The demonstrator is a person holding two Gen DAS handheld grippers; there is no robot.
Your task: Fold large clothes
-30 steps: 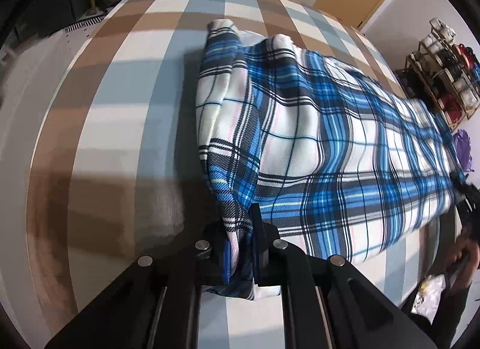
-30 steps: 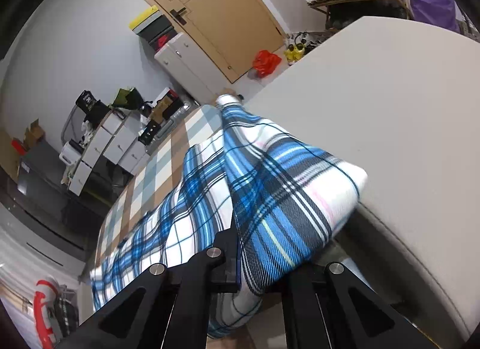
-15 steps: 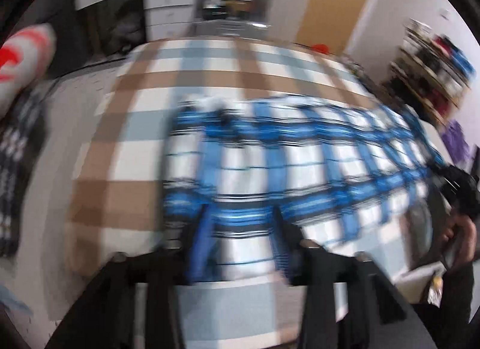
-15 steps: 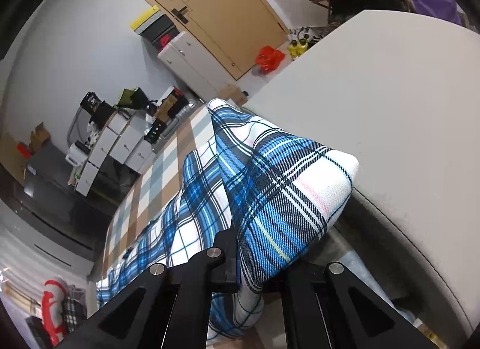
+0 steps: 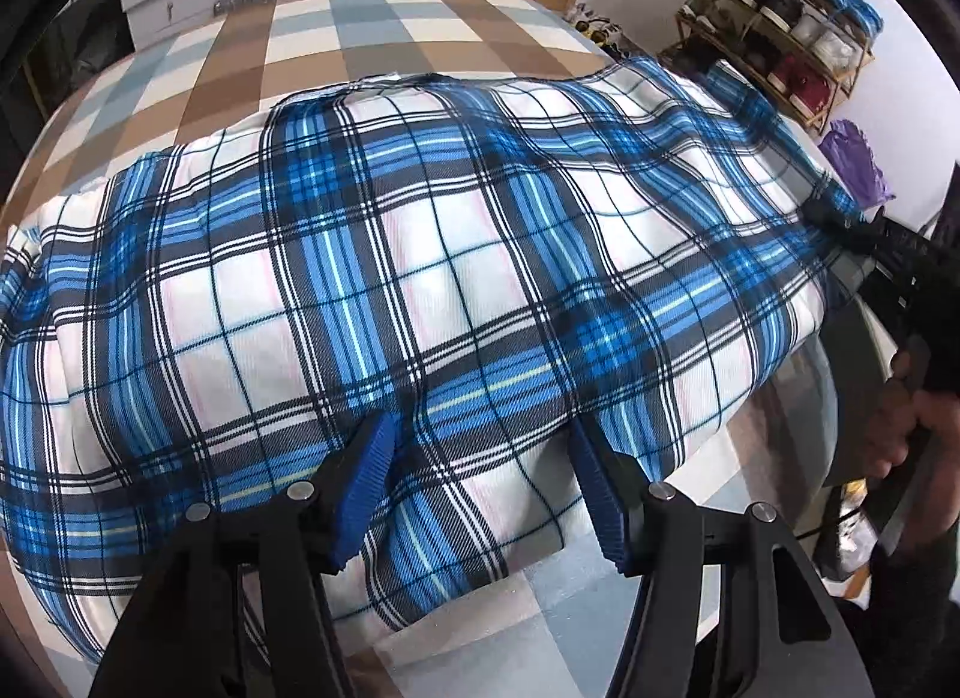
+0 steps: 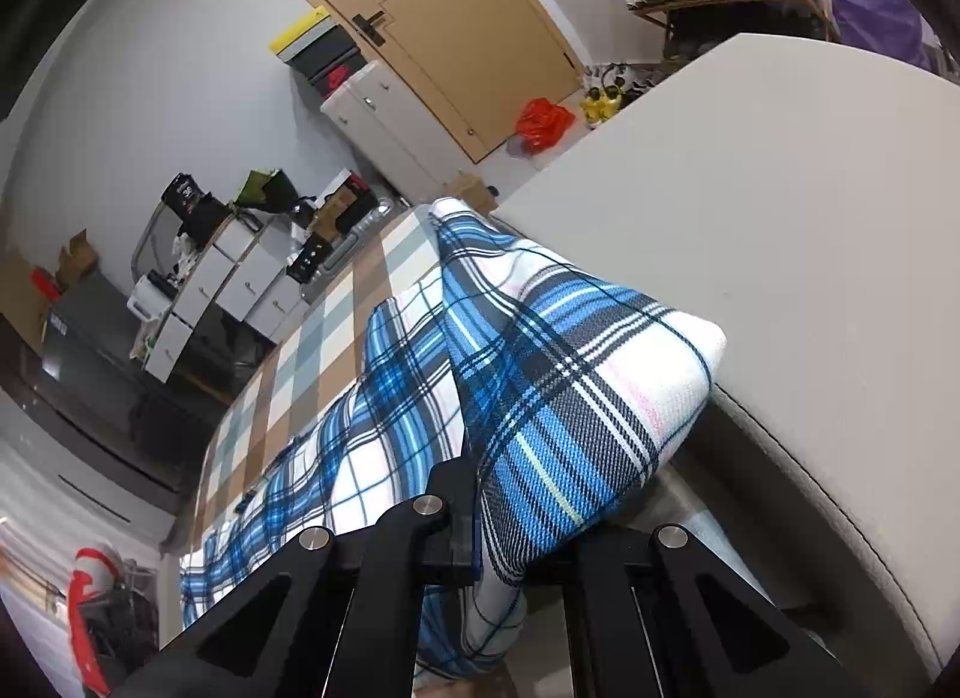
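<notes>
We see a large blue, white and black plaid cloth (image 5: 456, 254) spread lengthwise across a bed covered by a brown, grey-blue and white checked sheet (image 5: 360, 44). The cloth looks soft and padded, folded over on itself, with faint pink lines and thin pale yellow-green stripes running through the plaid. Its surface lies mostly smooth, with shallow ripples toward the far right end. The near edge bulges in a rounded fold just ahead of our left tongs (image 5: 480, 488).

Our left tongs stand fairly wide and are opening; their blue ribbed pads (image 5: 366, 482) sit to either side of the near fold, and the cloth runs between them without being pinched.

Our right tongs (image 6: 510, 524) are closed tight on a corner of the plaid cloth (image 6: 564, 398), which puffs out above the jaws in a thick, doubled wedge and rests against a plain beige padded surface (image 6: 780, 218). From that corner the cloth trails away down the length of the bed. In the left wrist view we see a hand (image 5: 906, 416) gripping the right tool at the cloth's far right end.
</notes>
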